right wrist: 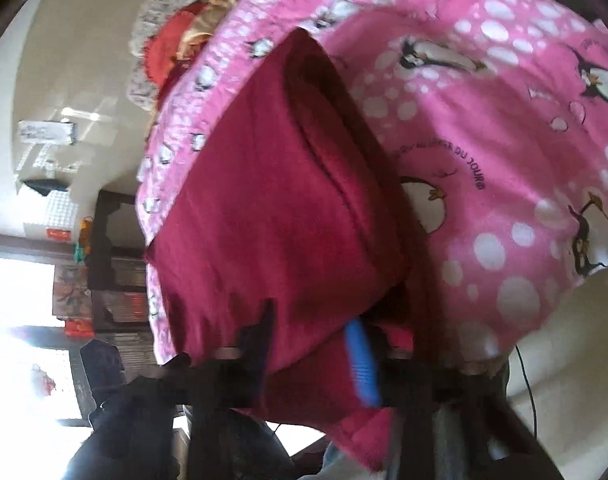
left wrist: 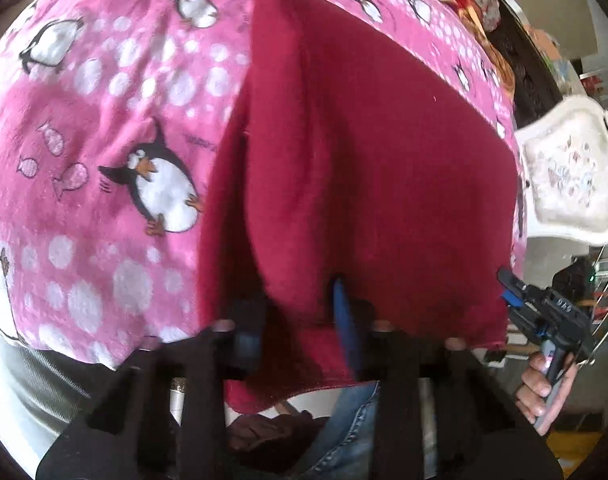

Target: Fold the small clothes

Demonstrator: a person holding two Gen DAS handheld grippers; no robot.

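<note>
A pink penguin blanket (left wrist: 103, 128) covers the bed. On it lies a dark red cloth (left wrist: 364, 168), folded over, its near edge hanging off toward the person. The left tongs (left wrist: 295, 320) are clamped on that near edge. The right tongs (right wrist: 316, 336) pinch the same edge further right. A white chair (left wrist: 572, 172) stands beside the bed.

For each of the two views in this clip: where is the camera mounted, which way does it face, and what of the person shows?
Left wrist: sits on the left gripper, looking steeply down its fingers at the red cloth on the pink penguin blanket; the right gripper and right hand show at right.
Right wrist: sits on the right gripper, facing down across the same red cloth; no hand shows.
Shared: both jaws clamp the red cloth's near edge over the pink penguin blanket.
</note>
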